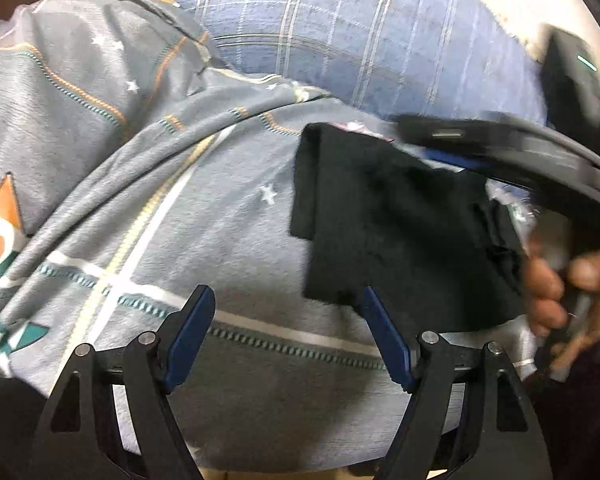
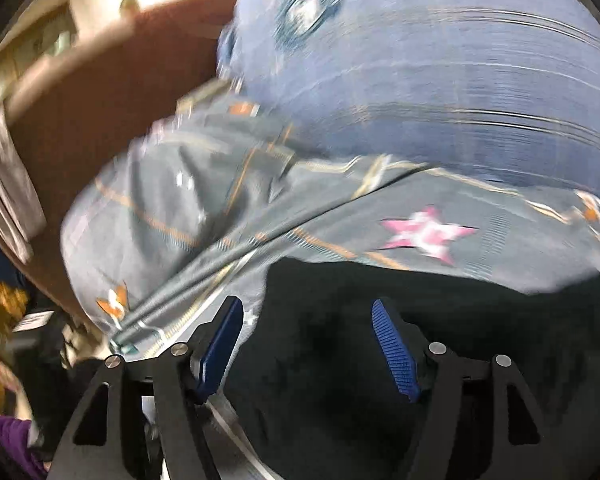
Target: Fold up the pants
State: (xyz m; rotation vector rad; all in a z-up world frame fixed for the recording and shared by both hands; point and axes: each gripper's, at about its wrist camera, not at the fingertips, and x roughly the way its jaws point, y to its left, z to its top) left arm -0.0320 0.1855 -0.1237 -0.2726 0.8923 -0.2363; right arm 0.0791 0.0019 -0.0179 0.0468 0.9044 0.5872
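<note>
Black pants (image 1: 384, 216); grey quilt (image 1: 228, 232) with white stars, orange-teal stripes; blue plaid pillow (image 1: 340, 28); blue tool pads (image 1: 192, 332).

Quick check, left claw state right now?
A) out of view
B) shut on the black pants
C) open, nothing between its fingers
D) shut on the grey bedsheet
C: in the left wrist view the left claw has its blue fingers spread wide with only the grey bedsheet showing in the gap; the black pants lie ahead and to the right, not gripped.
</note>
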